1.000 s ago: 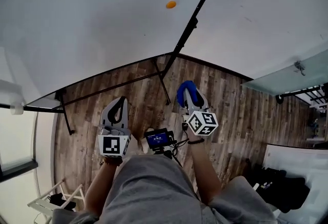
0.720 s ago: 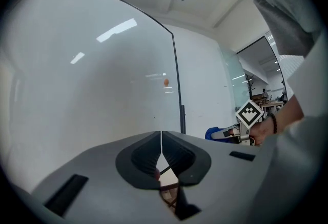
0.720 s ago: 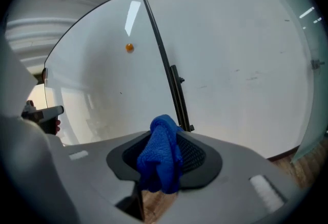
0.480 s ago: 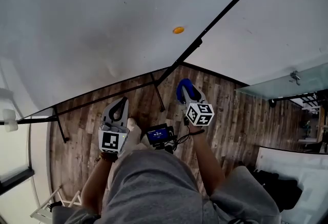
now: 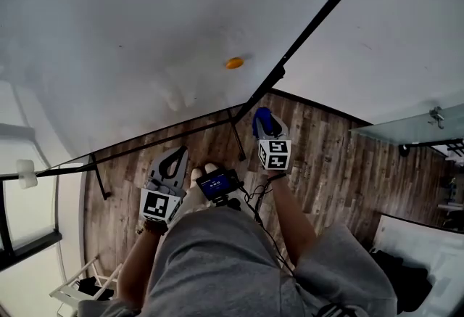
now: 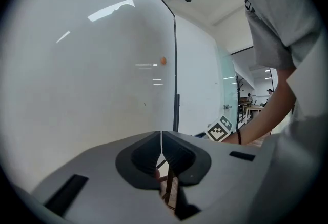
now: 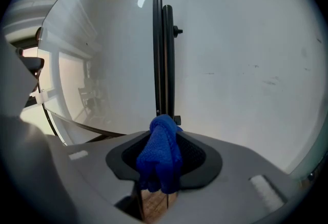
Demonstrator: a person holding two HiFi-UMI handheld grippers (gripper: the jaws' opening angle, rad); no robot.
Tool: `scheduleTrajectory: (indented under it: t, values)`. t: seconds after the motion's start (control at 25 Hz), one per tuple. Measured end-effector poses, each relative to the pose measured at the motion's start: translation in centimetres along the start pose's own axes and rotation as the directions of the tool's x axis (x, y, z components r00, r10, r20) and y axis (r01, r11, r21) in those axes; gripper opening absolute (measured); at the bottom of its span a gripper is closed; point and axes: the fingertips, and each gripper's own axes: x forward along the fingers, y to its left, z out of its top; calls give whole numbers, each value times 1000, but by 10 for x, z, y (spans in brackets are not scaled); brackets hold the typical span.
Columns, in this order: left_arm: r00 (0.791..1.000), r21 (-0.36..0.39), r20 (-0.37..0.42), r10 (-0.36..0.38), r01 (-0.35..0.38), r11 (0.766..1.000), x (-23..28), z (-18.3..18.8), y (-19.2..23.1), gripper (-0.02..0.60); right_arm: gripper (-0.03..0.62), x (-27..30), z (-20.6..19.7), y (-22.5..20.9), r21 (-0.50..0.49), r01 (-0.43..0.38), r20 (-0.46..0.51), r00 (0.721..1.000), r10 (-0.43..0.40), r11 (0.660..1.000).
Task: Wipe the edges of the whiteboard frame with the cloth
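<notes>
Near the bottom of the head view, the person's grey clothing (image 5: pixel 217 265) hides much of the wooden floor (image 5: pixel 326 156), and the whiteboard (image 5: pixel 130 18) is cut off at top and left. The right gripper (image 7: pixel 165 138) clamps the bunched blue cloth (image 7: pixel 161 159) close before the black frame (image 5: pixel 319 14); whether they touch cannot be told. The left gripper (image 6: pixel 161 138) has its jaws pressed together on nothing. An orange dot (image 5: pixel 233 62) sits on the board, and a glass partition (image 5: pixel 413 123) stands far right.

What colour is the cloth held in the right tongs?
Blue. The cloth shows best in the right gripper view.
</notes>
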Motion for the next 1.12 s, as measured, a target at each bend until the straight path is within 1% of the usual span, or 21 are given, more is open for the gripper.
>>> scheduleTrajectory:
  t: [0.12, 0.16, 0.28, 0.36, 0.48, 0.64, 0.76, 0.88, 0.96, 1.04, 1.12]
  values:
    - [999, 1, -42, 35, -35, 999, 5, -11, 0, 15, 153, 16, -13, 4, -32, -36, 5, 999, 36, 999]
    - [998, -5, -42, 57, -57, 998, 6, -14, 3, 15, 153, 22, -14, 5, -50, -47, 7, 999, 47, 998]
    - [990, -42, 8, 140, -140, 989, 6, -19, 16, 15, 152, 36, -18, 5, -91, -65, 4, 998, 65, 994]
    - [984, -57, 10, 178, -177, 983, 2, -20, 22, 15, 149, 42, -19, 5, -110, -73, -3, 997, 73, 991]
    - [977, -83, 7, 215, -213, 973, -5, -27, 31, 15, 149, 49, -25, 7, -123, -83, -21, 997, 81, 989]
    - [976, -91, -21, 219, -220, 971, -5, -26, 34, 15, 149, 62, -31, 6, -110, -81, -31, 996, 78, 991]
    - [972, -116, 10, 234, -231, 966, -9, -30, 40, 15, 149, 68, -28, 9, -108, -72, -20, 997, 70, 992]
    - [967, -136, 21, 253, -248, 959, -15, -42, 46, 15, 147, 73, -32, 8, -93, -49, -26, 999, 47, 994]
    - [967, -138, 23, 252, -247, 959, -17, -41, 49, 15, 147, 79, -33, 7, -90, -33, -35, 999, 30, 995]
    - [969, -138, 4, 246, -244, 960, -20, -38, 50, 15, 146, 83, -33, 7, -105, -19, -49, 999, 13, 994]
    - [967, -152, 21, 253, -247, 957, -23, -37, 53, 15, 146, 83, -36, 4, -120, -4, -66, 998, -4, 993]
